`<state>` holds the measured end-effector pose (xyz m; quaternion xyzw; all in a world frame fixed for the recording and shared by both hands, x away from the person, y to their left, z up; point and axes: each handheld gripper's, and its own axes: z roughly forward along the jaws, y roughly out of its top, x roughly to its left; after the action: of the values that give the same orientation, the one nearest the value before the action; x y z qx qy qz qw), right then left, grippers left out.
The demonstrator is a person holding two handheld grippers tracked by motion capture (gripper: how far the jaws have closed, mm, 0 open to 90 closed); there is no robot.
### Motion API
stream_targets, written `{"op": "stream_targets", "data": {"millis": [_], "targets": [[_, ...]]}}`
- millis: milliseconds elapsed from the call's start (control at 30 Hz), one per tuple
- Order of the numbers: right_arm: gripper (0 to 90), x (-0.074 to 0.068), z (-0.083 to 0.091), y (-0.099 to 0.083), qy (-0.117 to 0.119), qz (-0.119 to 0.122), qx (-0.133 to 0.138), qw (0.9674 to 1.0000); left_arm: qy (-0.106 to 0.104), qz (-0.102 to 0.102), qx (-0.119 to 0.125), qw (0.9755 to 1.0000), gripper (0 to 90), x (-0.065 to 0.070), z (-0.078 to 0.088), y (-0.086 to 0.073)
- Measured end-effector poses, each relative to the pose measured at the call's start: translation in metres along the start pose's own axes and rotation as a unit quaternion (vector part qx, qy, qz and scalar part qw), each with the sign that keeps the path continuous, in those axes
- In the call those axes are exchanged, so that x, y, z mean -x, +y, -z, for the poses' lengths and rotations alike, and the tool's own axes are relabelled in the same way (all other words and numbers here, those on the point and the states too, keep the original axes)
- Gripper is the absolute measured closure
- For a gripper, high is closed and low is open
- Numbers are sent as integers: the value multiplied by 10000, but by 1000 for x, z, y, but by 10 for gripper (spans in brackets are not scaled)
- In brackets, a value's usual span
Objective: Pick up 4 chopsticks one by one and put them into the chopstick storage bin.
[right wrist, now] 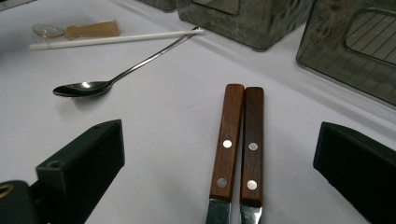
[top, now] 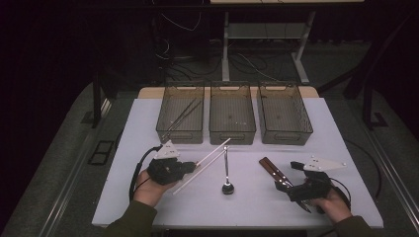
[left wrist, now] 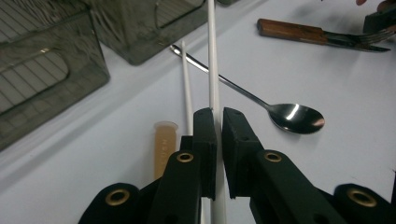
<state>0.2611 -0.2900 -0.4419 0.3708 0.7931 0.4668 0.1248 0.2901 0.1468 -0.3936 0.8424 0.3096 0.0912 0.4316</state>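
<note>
We note left gripper (left wrist: 218,122) clamped on a white chopstick (left wrist: 212,56), right gripper (right wrist: 219,158) jaws wide apart around two wooden-handled utensils (right wrist: 238,140), spoon (left wrist: 289,116) between the grippers on the table.

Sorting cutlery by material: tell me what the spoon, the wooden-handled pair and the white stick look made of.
Spoon: polished metal, mirror glints. Handled pair: brown wood grain with metal rivets, steel-looking blades. White stick in the left gripper: smooth matte white, probably plastic, hard to confirm.

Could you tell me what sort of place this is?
Probably a lab set up for recording cutlery sorting: a white table in a dark room, three grey bins in a row, and loose cables on the floor behind.
</note>
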Motion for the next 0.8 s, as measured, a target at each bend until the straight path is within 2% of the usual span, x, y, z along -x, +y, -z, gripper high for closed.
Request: {"op": "stream_targets", "data": {"millis": [267, 633, 800], "targets": [[21, 1, -1, 0, -11, 1, -4, 10000, 59, 92, 138, 9998, 840, -10, 5, 8], [21, 2, -1, -1, -15, -25, -18, 10000, 213, 316, 255, 9989, 839, -34, 11, 19], [21, 2, -1, -1, -20, -34, -18, 10000, 262, 324, 261, 9988, 840, -39, 9, 24]]}}
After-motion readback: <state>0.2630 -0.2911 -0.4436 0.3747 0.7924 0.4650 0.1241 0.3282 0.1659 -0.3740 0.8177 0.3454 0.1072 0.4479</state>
